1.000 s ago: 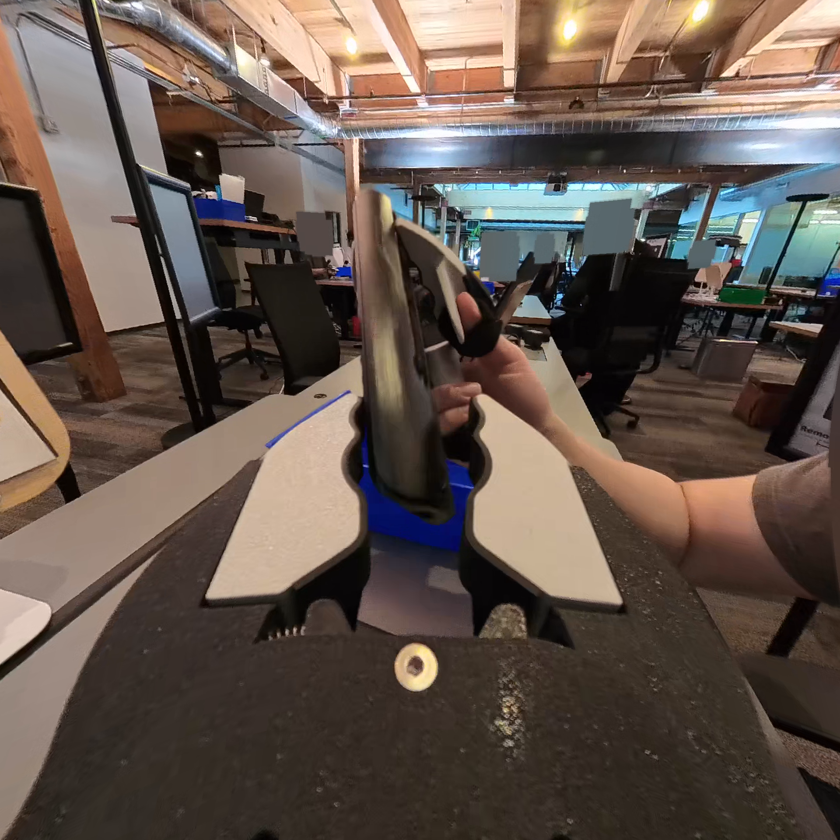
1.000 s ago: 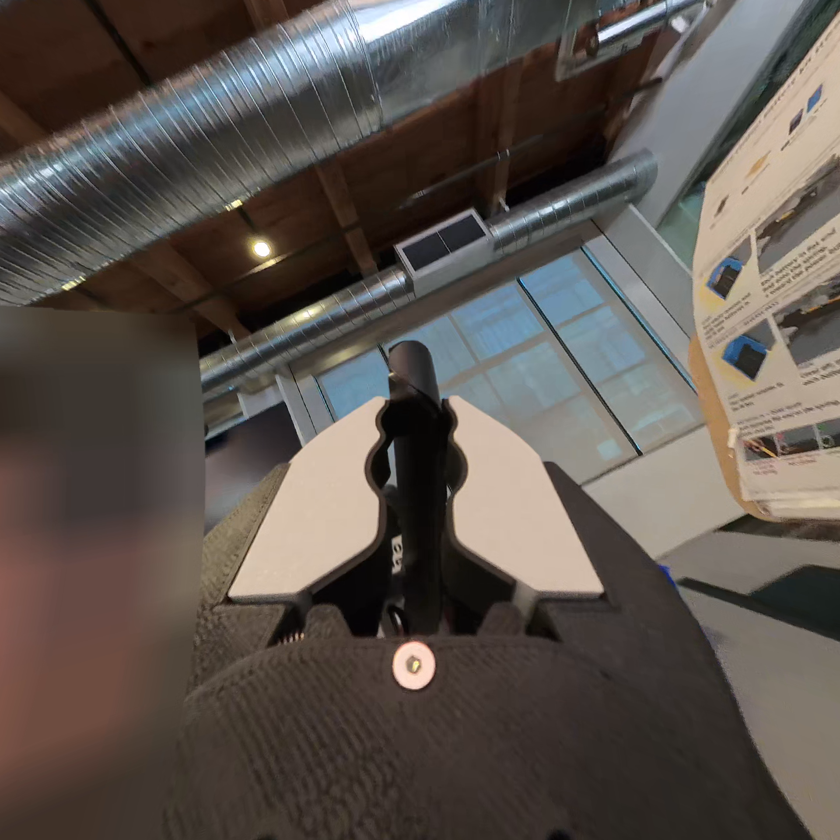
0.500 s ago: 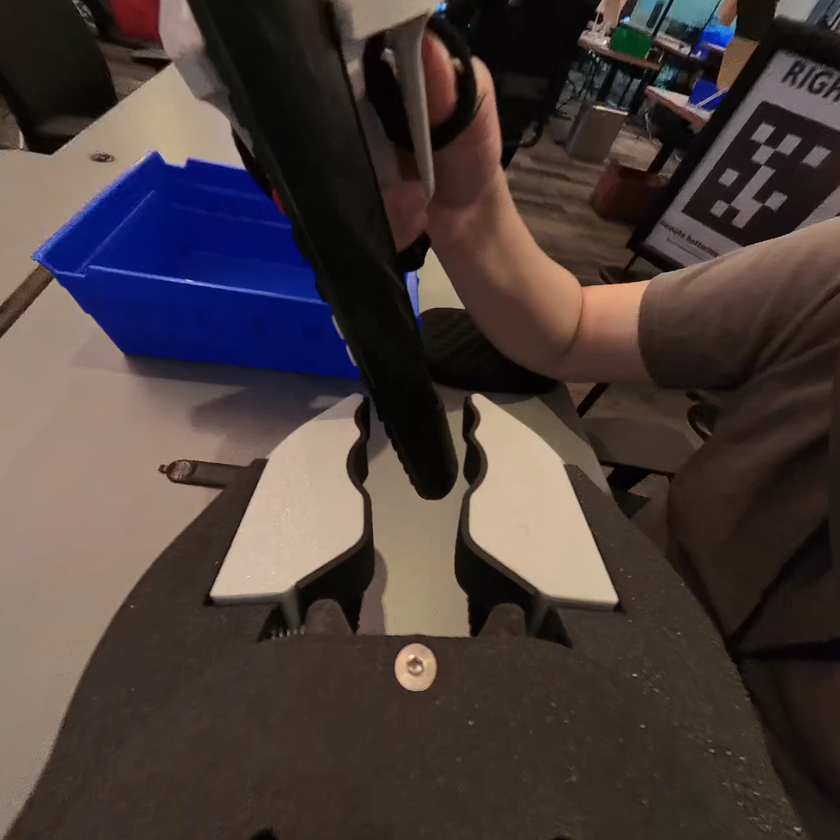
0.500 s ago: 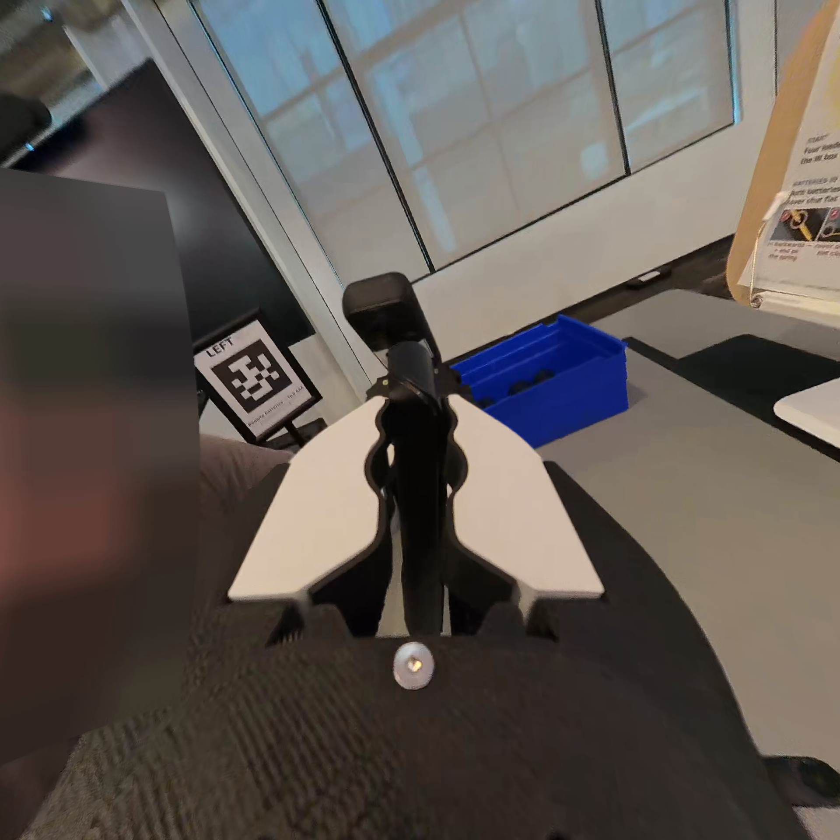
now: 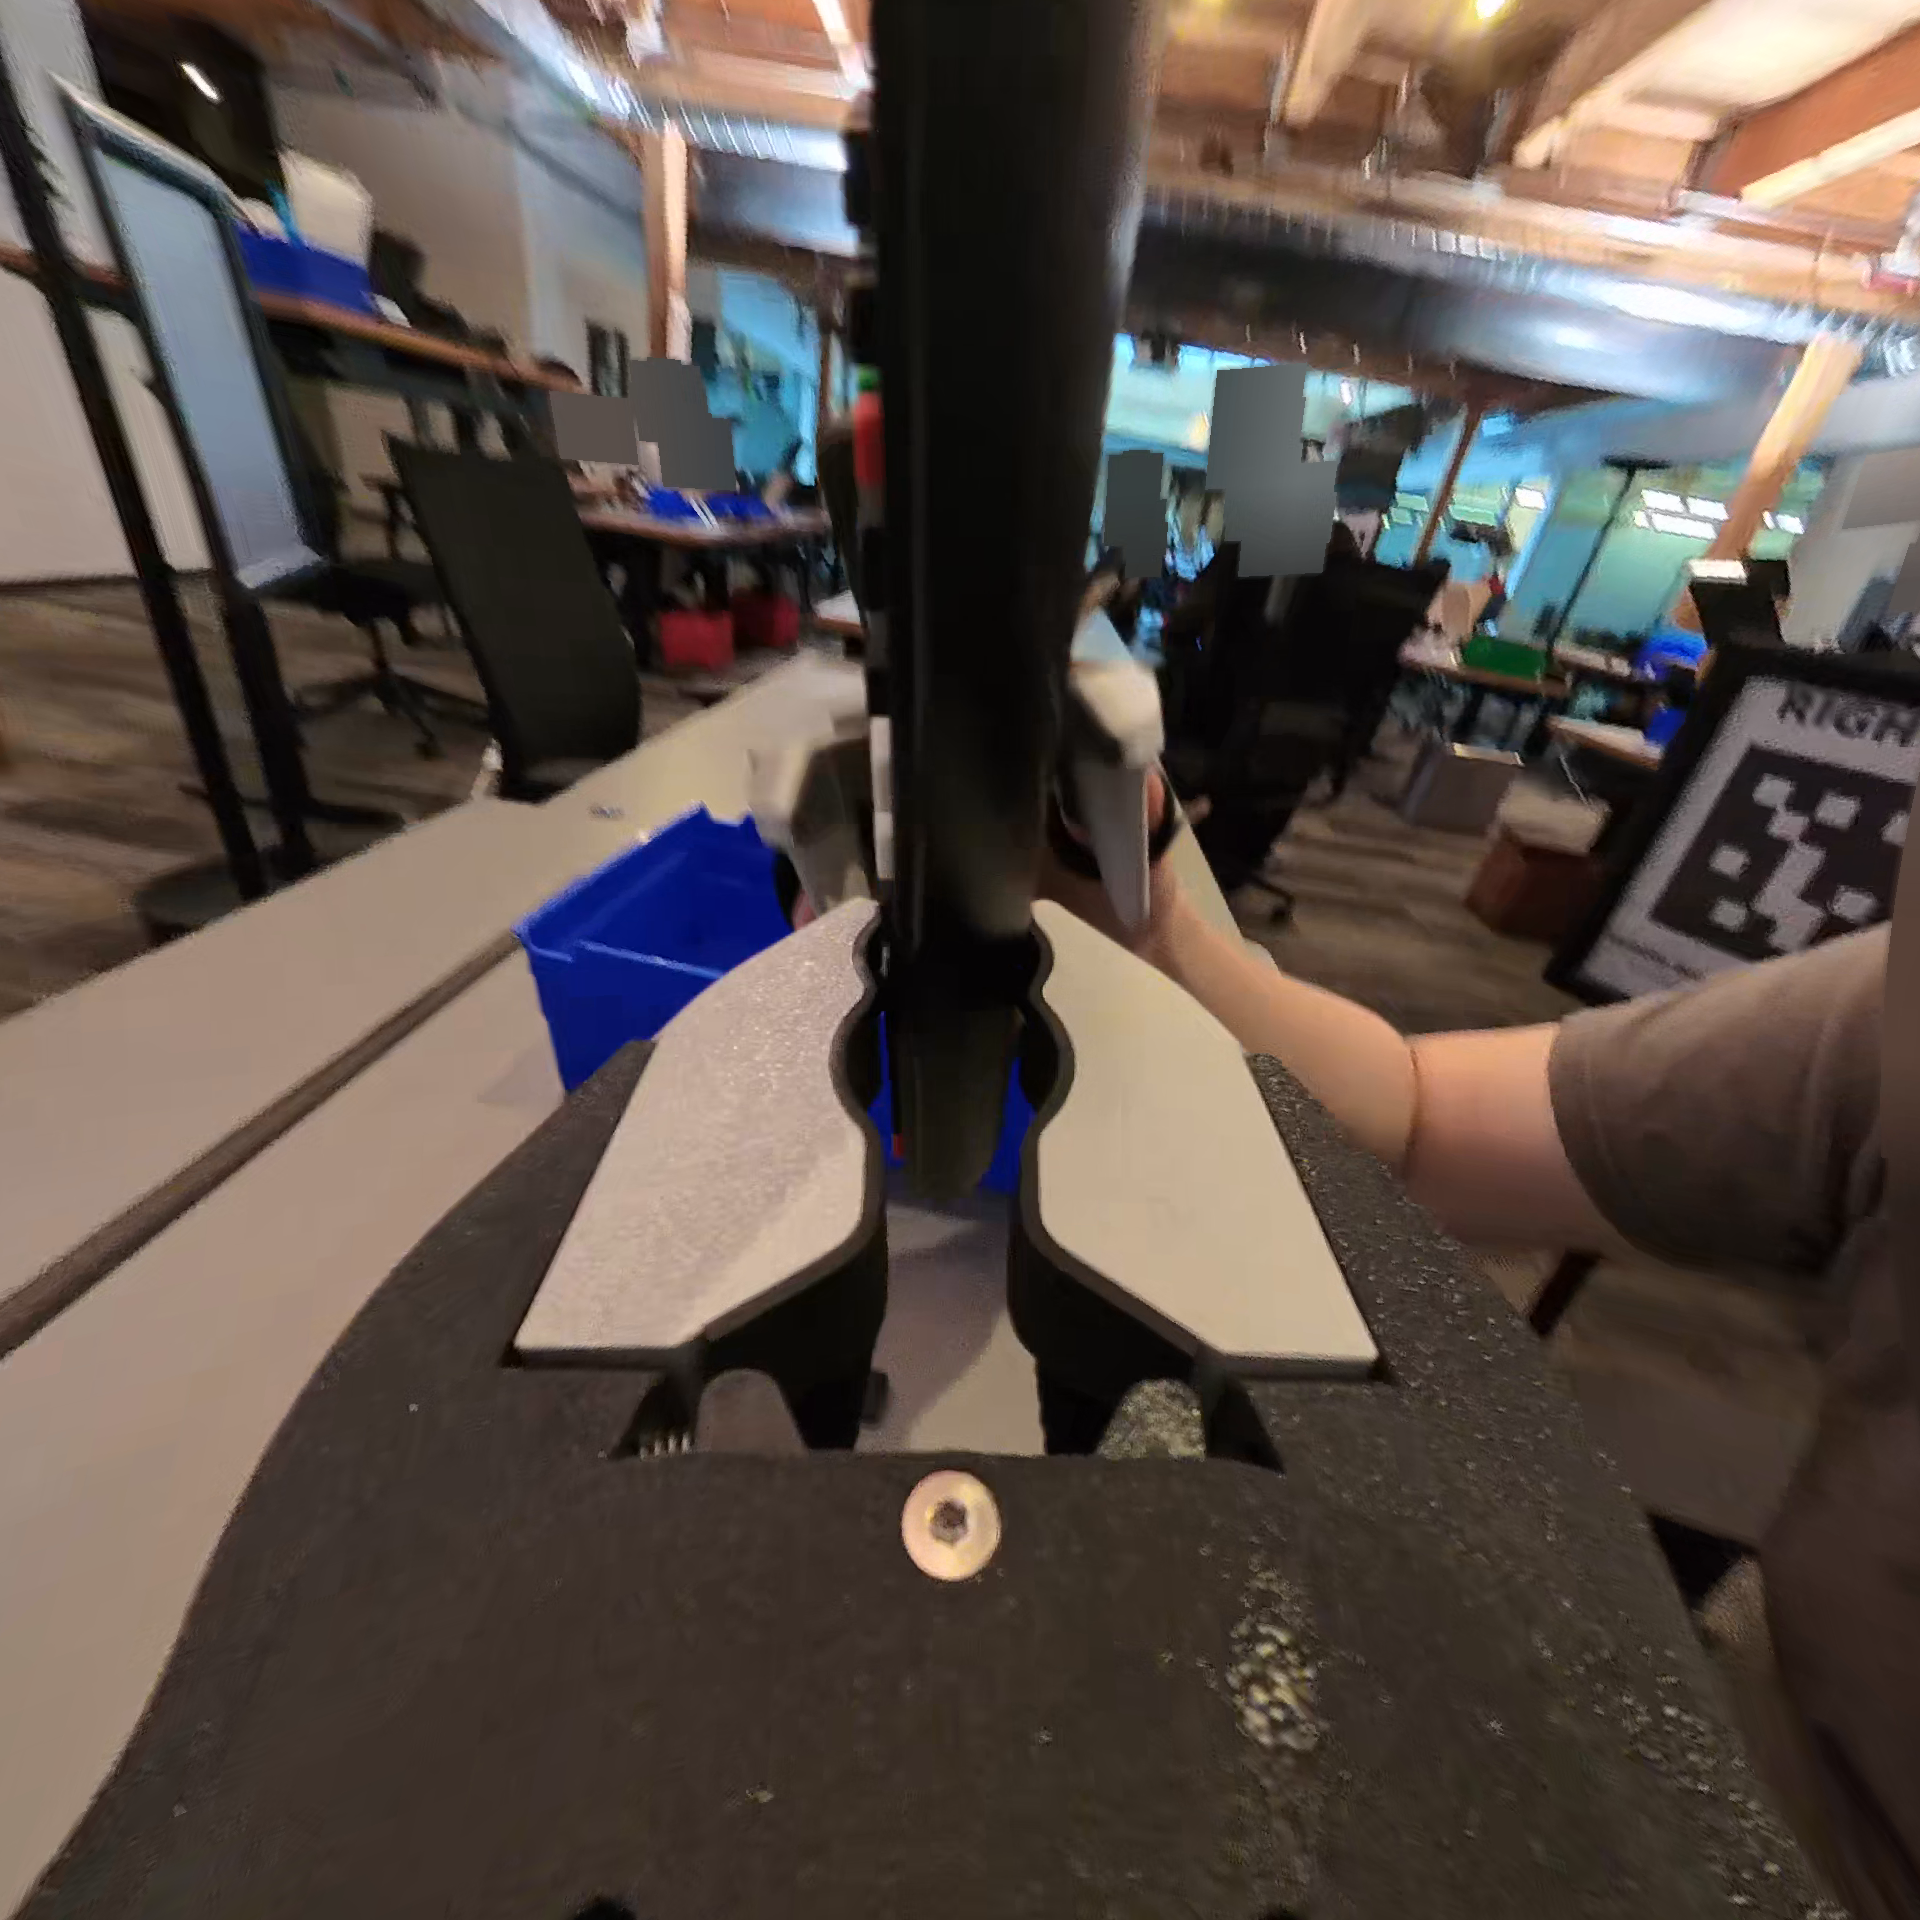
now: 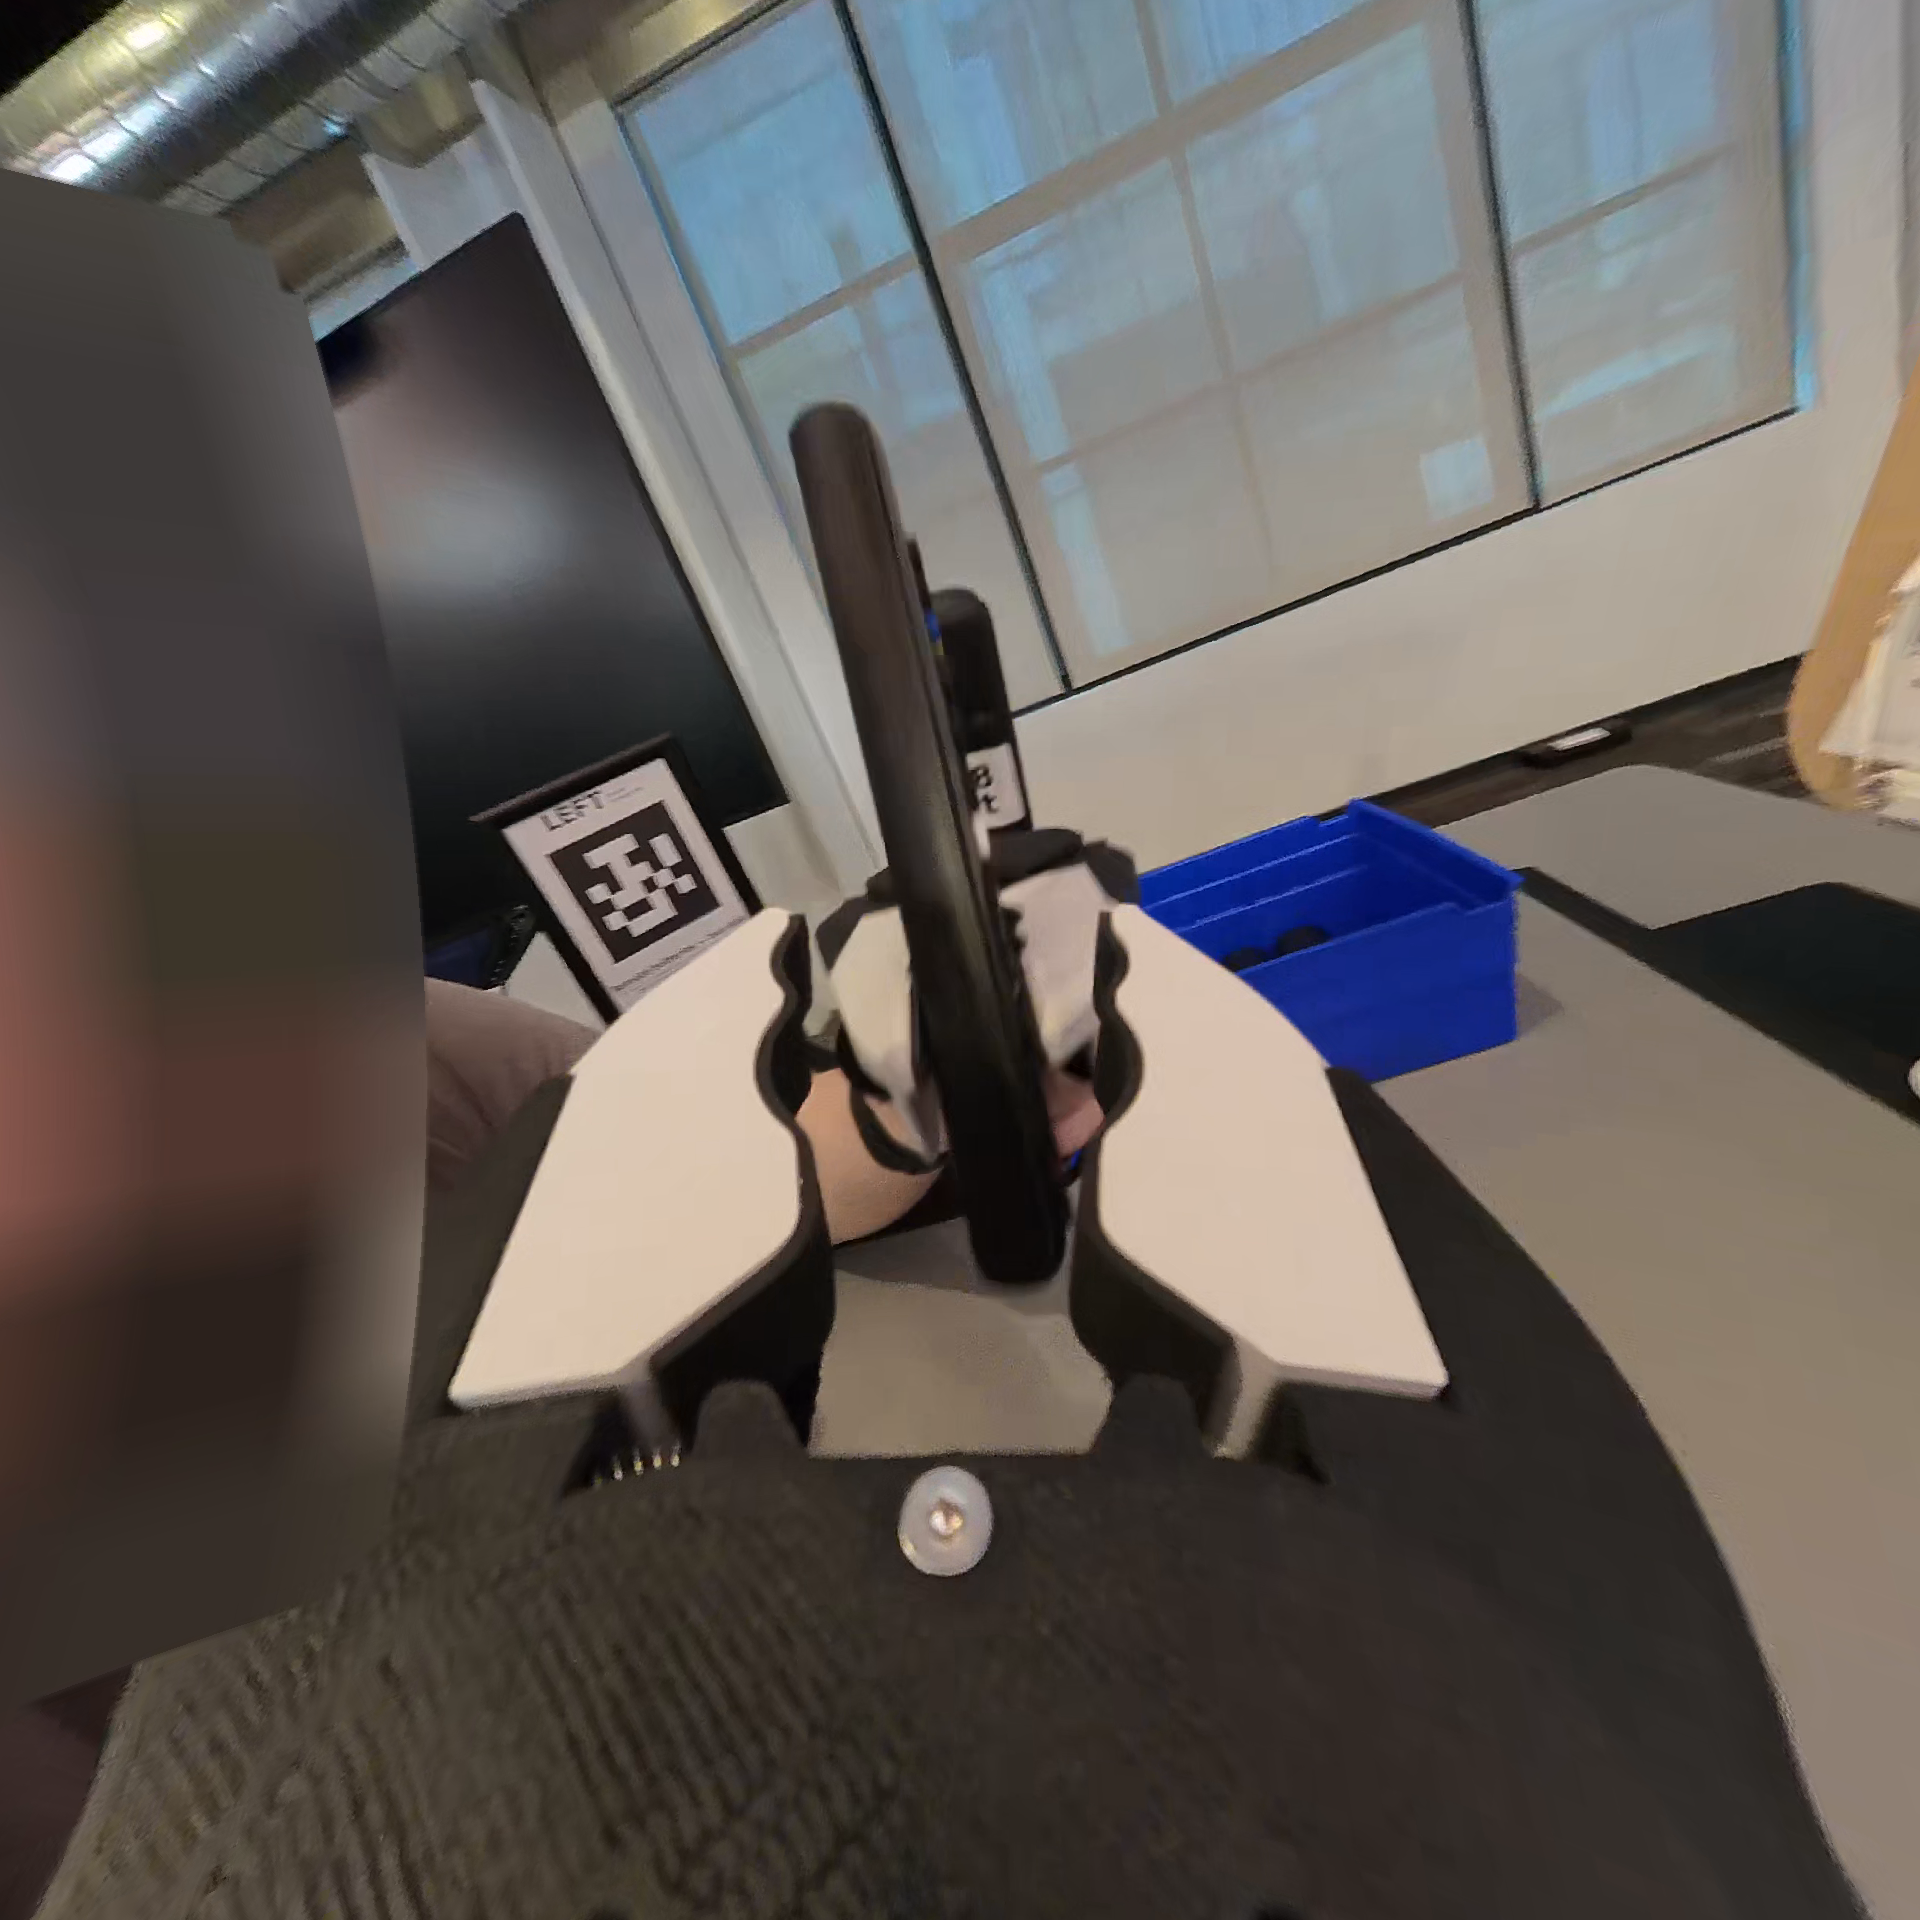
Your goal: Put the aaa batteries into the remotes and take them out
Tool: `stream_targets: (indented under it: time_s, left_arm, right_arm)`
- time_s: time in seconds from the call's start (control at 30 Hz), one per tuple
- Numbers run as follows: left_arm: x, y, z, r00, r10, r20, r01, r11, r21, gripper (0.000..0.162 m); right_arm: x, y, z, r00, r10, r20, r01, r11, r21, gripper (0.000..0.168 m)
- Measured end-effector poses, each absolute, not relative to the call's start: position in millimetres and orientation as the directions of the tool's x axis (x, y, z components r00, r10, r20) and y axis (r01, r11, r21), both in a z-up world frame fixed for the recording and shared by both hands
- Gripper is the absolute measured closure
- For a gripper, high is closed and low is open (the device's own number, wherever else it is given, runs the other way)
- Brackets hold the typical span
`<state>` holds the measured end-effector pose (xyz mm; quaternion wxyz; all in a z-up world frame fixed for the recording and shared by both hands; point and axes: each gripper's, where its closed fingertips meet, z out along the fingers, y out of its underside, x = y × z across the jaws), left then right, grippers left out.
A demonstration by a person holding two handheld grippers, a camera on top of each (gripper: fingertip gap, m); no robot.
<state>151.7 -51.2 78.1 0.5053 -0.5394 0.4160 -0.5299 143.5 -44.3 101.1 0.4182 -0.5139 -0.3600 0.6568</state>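
A long black remote (image 5: 977, 582) stands upright between my left gripper's (image 5: 956, 940) fingertips, and both pads press on its lower end. My left gripper is shut on it above the grey table (image 5: 260, 1039). In the right wrist view the same remote (image 6: 914, 831) stands in the wide gap of my right gripper (image 6: 951, 997), whose pads do not touch it. The left gripper's pale fingers (image 6: 873, 997) clamp it there. My right gripper's fingers (image 5: 1117, 821) show spread apart behind the remote in the left wrist view.
A blue bin (image 5: 644, 935) sits on the table just beyond the grippers; in the right wrist view the bin (image 6: 1371, 935) holds small dark items. Framed marker boards stand at the table's sides (image 5: 1787, 831) (image 6: 634, 883). A person's arm (image 5: 1330, 1081) reaches in from the right.
The remote passed from right to left. My right gripper, shut on it before, has opened wide. My left gripper, open around its end before, has closed on it.
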Motion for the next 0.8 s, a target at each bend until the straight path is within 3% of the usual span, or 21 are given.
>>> stream_targets:
  time_s: [0.13,0.23,0.27,0.3,0.37,0.63,0.8]
  left_arm:
    - [134.7,-41.2,95.5,0.129,-0.971,0.2,0.189,-0.174,-0.967,0.14]
    - [128.8,-41.7,105.5,0.053,-0.958,0.282,0.278,-0.257,-0.925,0.14]
    - [128.7,-41.4,105.7,0.039,-0.953,0.3,0.289,-0.277,-0.916,0.14]
    - [130.2,-41.1,103.5,0.037,-0.952,0.302,0.282,-0.281,-0.918,0.14]
    - [135.1,-40.9,98.1,0.055,-0.956,0.289,0.256,-0.266,-0.929,0.14]
    - [124.0,-33.7,99.7,0.18,-0.976,0.124,0.144,-0.099,-0.985,0.131]
    - [103.1,-36.7,101.9,0.181,-0.983,0.02,-0.006,-0.021,-1.0,0.134]
  right_arm:
    - [130.2,-50.4,86.2,-0.228,0.876,-0.424,-0.139,-0.461,-0.877,0.116]
    - [119.0,-50.4,72.8,-0.213,0.886,-0.413,-0.11,-0.441,-0.891,0.118]
    - [117.6,-50.4,71.1,-0.211,0.892,-0.4,-0.114,-0.429,-0.896,0.129]
    - [117.8,-49.4,72.6,-0.211,0.895,-0.392,-0.139,-0.425,-0.895,0.14]
    - [121.3,-44.8,76.1,-0.201,0.903,-0.379,-0.193,-0.415,-0.889,0.143]
    - [141.3,-33.8,76.7,-0.288,0.751,-0.594,-0.132,-0.646,-0.752,0.144]
    - [156.2,-33.0,73.5,-0.25,0.76,-0.6,-0.055,-0.63,-0.775,0.145]
